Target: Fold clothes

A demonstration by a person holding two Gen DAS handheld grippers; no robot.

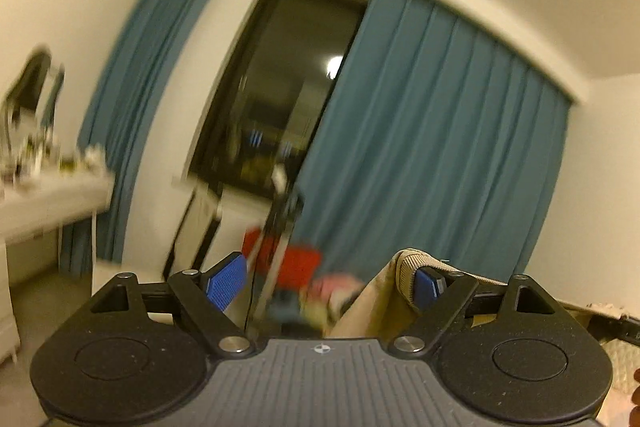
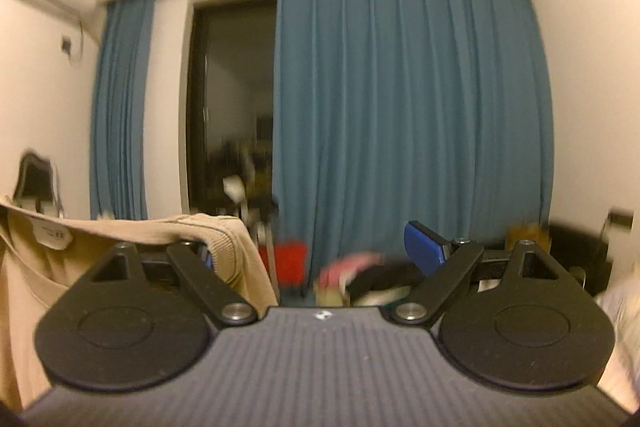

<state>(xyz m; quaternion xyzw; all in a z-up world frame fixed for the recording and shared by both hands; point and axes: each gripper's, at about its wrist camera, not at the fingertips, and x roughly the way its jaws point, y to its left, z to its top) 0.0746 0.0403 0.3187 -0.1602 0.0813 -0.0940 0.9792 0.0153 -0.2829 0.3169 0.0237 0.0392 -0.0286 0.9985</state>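
A beige knit garment is lifted in the air between the two grippers. In the left wrist view my left gripper stands wide open, and the garment's ribbed edge is draped over its right blue fingertip; its left fingertip is bare. From the right wrist camera, the beige garment hangs at the left with a white label showing. My right gripper is also wide open. The cloth is hooked over its left finger and hides that finger's pad, while the right fingertip is free.
Blue curtains and a dark window fill the far wall. Low ahead are a red object, a metal stand and a pile of pink clothes. A white dresser with a mirror stands left.
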